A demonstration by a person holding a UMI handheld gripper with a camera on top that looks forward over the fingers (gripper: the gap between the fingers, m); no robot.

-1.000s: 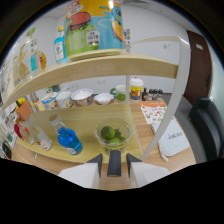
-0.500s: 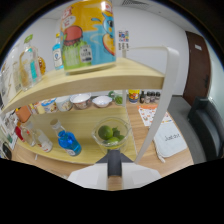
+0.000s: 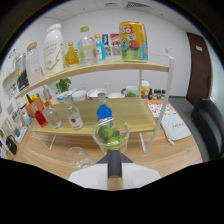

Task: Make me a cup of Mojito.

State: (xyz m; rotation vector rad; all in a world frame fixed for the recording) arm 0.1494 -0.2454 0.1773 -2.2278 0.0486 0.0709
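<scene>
The glass bowl of limes (image 3: 111,136) sits just ahead of the fingers, clear-walled, with round green limes (and a paler wedge or two) heaped inside. The gripper (image 3: 114,170) points at it, its dark centre reaching to the bowl's foot; whether the fingers are spread or closed I cannot tell. Beside the bowl an empty clear glass (image 3: 79,156) rests on the wooden tabletop (image 3: 165,155). Beyond, a blue bottle (image 3: 103,111) stands on the lower shelf (image 3: 135,112), and a big orange can (image 3: 132,40) tops the upper shelf.

Green limes (image 3: 106,133) in a clear bowl (image 3: 111,141); blue bottle (image 3: 103,112); pale wooden shelf (image 3: 127,112).
</scene>
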